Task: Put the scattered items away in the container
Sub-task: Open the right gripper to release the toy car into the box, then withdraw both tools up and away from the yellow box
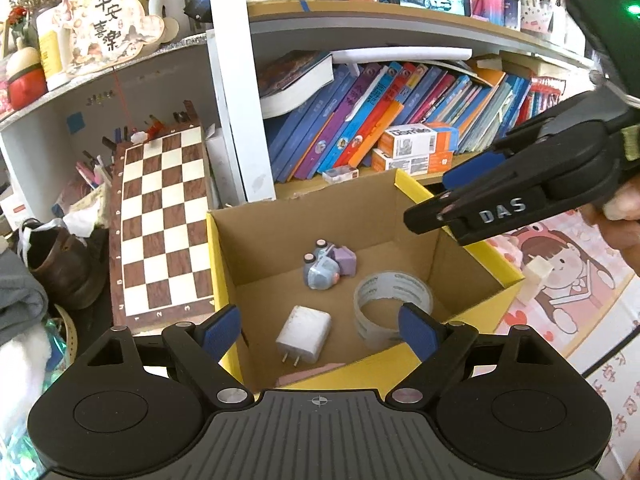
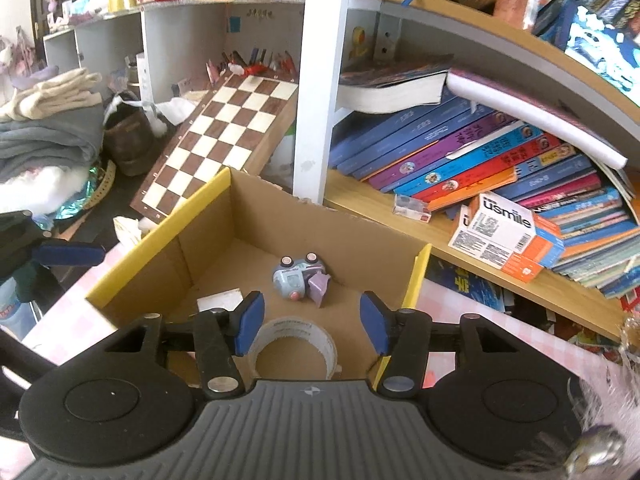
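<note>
Cluttered shelving rings a pink cartoon-print table, and on that table sits the cardboard box [image 1: 224,264] with yellow-edged flaps, the container for this tidy-up. Nearest in the left wrist view, the left gripper [image 1: 318,332] hangs over the box's near rim with its blue pads spread wide and nothing between them. At about three o'clock of the box the right gripper [image 1: 430,204] reaches in over the far right corner; in its own view its jaws stand partly apart and bare, the tape below them rather than in them. Inside the box, working outward: a white charger plug [image 1: 304,334] lies close to the near wall, a roll of clear tape [image 1: 394,300] stands on its side at roughly four o'clock of the floor, and toward twelve o'clock a small blue toy [image 1: 322,270] leans against a lilac block [image 1: 346,260]. A pink edge shows at the very near wall, too little of it to name. Outside, at about three o'clock beyond the right wall, a pale blocky object [image 1: 534,280] rests on the table — possibly a leftover item, though I cannot tell. Farther off stand a chessboard [image 1: 166,224] and leaning books [image 1: 360,120]. My reading: a drop has been made and both hands are free — the next move calls for finding any remaining stray and gripping it.
</note>
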